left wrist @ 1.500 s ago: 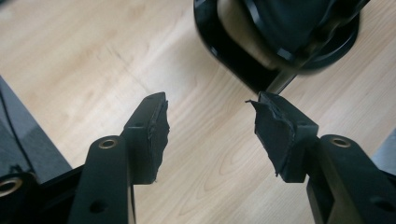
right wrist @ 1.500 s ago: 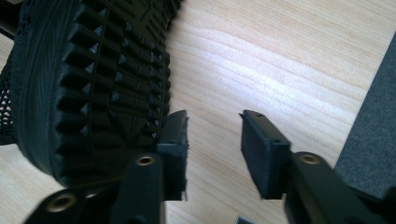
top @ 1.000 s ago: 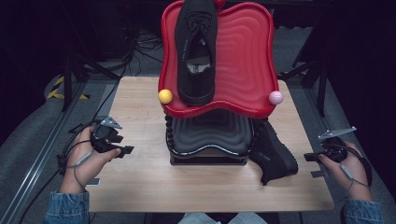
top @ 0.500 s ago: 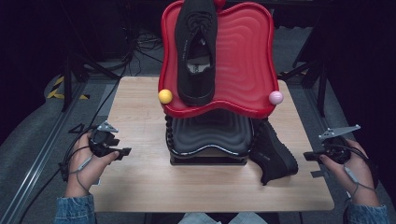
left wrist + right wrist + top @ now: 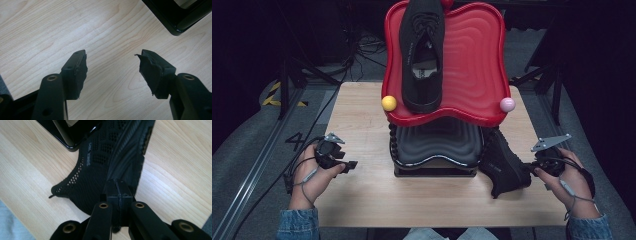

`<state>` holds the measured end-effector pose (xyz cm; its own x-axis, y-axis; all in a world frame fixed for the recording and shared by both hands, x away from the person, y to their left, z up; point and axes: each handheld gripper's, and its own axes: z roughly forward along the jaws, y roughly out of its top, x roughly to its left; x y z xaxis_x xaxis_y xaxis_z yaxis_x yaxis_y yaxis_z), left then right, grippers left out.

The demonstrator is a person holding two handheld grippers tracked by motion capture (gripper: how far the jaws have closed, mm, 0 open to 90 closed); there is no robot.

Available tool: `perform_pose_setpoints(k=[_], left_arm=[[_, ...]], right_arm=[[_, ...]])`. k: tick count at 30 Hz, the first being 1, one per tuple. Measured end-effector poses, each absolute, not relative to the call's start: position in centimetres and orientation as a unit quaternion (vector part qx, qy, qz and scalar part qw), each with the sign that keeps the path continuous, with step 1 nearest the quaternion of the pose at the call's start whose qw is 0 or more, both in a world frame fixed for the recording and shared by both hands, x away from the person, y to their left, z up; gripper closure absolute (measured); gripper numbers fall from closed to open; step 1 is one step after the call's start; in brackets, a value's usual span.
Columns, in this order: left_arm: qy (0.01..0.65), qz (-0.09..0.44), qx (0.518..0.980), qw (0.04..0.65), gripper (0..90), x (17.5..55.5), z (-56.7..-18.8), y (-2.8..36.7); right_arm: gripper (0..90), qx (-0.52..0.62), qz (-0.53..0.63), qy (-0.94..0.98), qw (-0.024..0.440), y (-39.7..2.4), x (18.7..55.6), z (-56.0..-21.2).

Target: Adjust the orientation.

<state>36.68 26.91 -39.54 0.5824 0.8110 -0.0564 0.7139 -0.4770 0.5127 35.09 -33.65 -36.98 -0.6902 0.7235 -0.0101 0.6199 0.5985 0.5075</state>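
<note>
Dark room all around, cables on the floor, and a pale wooden surface [image 5: 362, 200] with a two-tier rack in the middle: red tray [image 5: 472, 65] on top, black tray [image 5: 437, 142] under it. One black shoe [image 5: 422, 55] already sits on the red tray, heel toward the person, so my guess is the pair belongs up there. The other shoe [image 5: 110, 165] lies on the surface beside the rack, right in front of the right tongs [image 5: 120, 188], which look pressed together with nothing clearly between them, tips at the shoe's edge. Left tongs [image 5: 112, 67] are spread wide over bare wood, holding nothing, with the rack's corner ahead of them to the right, probably just waiting.
</note>
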Motion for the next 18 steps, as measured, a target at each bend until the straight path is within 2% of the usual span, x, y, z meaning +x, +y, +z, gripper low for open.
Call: perform_pose_setpoints(k=[11,18], left_arm=[[0.439,0.091,0.860,0.243,39.2,36.7,-39.9,26.5],[0.439,0.089,0.862,0.239,38.4,36.7,-40.1,26.7]], right_arm=[[90.0,0.376,0.217,0.892,0.127,-33.2,35.6,-37.5],[90.0,0.401,0.214,0.880,0.142,-35.0,36.0,-37.1]])
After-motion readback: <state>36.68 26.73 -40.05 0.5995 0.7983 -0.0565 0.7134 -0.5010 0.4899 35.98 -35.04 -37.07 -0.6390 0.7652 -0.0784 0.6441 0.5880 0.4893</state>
